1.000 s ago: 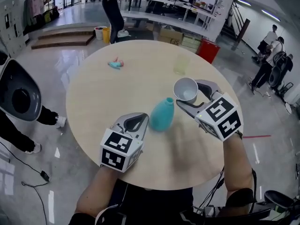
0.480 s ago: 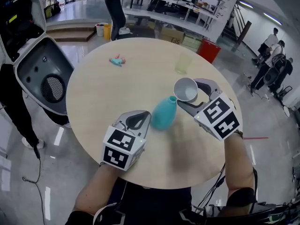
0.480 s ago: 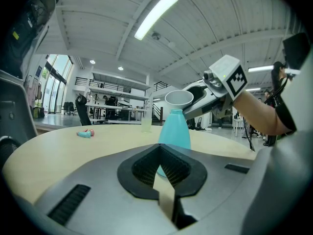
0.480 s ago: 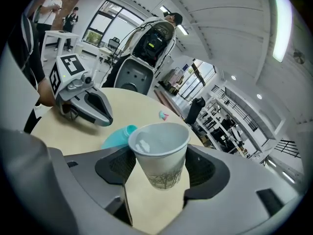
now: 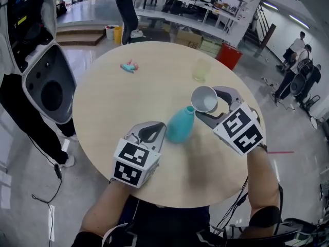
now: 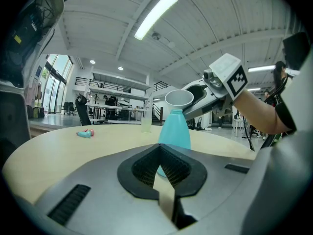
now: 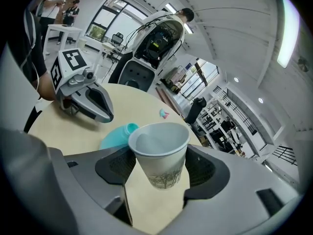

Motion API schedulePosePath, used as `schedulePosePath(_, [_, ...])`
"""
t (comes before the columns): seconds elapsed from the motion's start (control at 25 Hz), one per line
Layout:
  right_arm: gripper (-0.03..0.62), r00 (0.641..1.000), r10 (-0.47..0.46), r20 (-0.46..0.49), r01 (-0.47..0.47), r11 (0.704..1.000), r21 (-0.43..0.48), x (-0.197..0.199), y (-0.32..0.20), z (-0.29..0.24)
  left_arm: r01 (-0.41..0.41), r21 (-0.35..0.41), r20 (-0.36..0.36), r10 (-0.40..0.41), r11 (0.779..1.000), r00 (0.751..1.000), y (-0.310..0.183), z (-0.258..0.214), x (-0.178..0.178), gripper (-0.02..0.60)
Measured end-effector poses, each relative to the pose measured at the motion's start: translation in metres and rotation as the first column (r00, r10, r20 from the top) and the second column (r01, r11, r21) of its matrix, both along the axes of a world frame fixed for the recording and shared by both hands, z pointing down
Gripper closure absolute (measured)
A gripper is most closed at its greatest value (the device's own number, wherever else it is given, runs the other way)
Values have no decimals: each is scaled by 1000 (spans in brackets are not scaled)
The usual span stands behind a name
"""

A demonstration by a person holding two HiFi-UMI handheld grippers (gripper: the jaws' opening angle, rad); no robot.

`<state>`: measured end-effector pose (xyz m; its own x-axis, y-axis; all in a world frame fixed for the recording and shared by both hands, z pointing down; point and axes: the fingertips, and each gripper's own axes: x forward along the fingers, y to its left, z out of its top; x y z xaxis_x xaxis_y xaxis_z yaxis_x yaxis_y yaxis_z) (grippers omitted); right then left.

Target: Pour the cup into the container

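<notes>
A teal narrow-necked container (image 5: 179, 125) stands upright near the middle of the round table (image 5: 113, 102). My right gripper (image 5: 208, 105) is shut on a white paper cup (image 5: 204, 98), held upright just right of the container's mouth and level with it. In the right gripper view the cup (image 7: 160, 153) sits between the pads, with the container (image 7: 116, 134) behind it. My left gripper (image 5: 156, 131) rests on the table at the container's left, jaws shut with nothing between them. The left gripper view shows the container (image 6: 174, 129) just past the tips and the cup (image 6: 179, 98) above it.
A pale yellow see-through cup (image 5: 199, 70) stands at the table's far right. A small teal and pink toy (image 5: 127, 67) lies at the far left. A person with a large white shell-shaped machine (image 5: 45, 81) stands off the table's left edge.
Both grippers, the cup and the container have hardly shifted. The person with the white machine at the left has moved up closer beside the table.
</notes>
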<state>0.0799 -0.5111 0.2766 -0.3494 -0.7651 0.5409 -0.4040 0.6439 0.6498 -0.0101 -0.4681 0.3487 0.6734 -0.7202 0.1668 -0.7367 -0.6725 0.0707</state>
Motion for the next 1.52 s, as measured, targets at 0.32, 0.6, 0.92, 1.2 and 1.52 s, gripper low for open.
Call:
schedulePosePath(0.32, [272,999,-6,-48,7,1000,15,-2,-3,4,0,0,-1,0,1000,1000,-4,3,-1,581])
schedulePosePath(0.6, [273,997,-7,-74,10,999,32,-4,1,-3,-1,0,-1,1,1000,1000,0,-2,-2,581])
schedulePosePath(0.92, [272,994,-18,-111,22,999,35,-3,-2,1,0,1,-1,0,1000,1000,-3,0,-1,581])
schedulePosePath(1.2, [273,989,-13,-151,21,998,53,-3,-1,-2,-1,0,-1,1,1000,1000,0,-1,-1,581])
schedulePosePath(1.52, [272,983,-13,-184,25,998,62,-3,-4,-2,-6,0,-1,6,1000,1000,-2,0,-1,581])
